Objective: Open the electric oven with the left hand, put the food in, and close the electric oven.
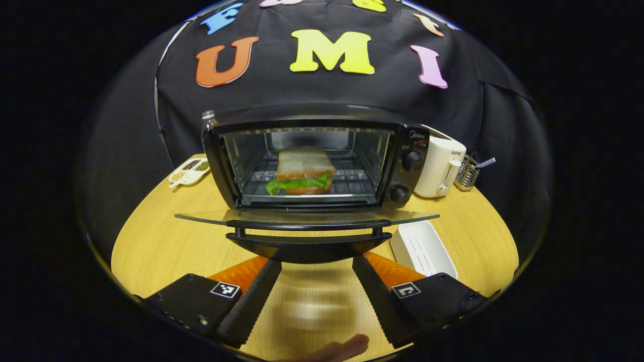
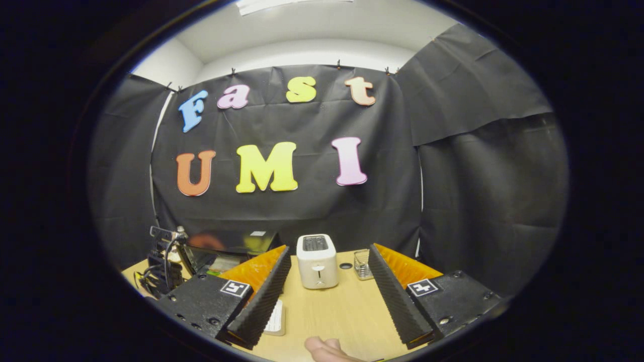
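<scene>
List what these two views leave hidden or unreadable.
- Oven rear and left side: hidden by its own body, left gripper view.
- Oven knob settings: too small.
- White tray: mostly behind the right gripper's finger, right gripper view.
- Sandwich filling under the lettuce: unclear.

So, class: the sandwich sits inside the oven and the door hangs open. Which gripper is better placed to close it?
Left. The left gripper is open right at the door handle, facing the sandwich. The right gripper faces the toaster, the oven off to its side.
</scene>
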Motion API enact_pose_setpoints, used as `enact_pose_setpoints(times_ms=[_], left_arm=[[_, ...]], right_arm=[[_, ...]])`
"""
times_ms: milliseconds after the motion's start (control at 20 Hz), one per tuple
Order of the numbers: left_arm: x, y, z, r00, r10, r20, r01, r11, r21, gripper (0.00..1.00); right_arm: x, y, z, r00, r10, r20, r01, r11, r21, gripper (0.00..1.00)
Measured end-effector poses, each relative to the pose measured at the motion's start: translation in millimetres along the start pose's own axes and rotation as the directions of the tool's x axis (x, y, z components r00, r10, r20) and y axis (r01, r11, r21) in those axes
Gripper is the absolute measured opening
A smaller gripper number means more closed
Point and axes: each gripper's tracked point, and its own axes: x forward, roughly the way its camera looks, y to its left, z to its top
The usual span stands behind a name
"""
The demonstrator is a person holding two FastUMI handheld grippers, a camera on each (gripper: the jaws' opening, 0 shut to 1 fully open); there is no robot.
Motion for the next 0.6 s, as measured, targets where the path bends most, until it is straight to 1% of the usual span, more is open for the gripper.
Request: enact_pose_setpoints(times_ms=[250,400,450,600], left_arm=[[13.2,3.0,50.6,0.997,-0.033,0.067,0.034,0.999,-0.019,0.94],[13.8,13.3,80.9,0.991,-0.008,0.135,0.007,1.0,0.012,0.94],[10.5,15.1,91.2,0.987,0.002,0.163,-0.005,1.0,0.018,0.94],[-18.5,10.1,108.3,0.972,-0.012,0.236,0.005,1.0,0.03,0.94]], right_arm=[[0.3,-6.2,-2.5,1.0,-0.02,-0.006,0.02,1.0,0.004,0.99],[-2.1,-7.8,-3.3,1.0,-0.024,-0.008,0.024,1.0,0.009,0.98],[-4.2,-8.2,-2.8,1.0,-0.025,-0.005,0.025,1.0,0.009,0.98],[-10.3,-9.8,-0.8,1.0,-0.028,0.001,0.028,1.0,0.005,0.98]])
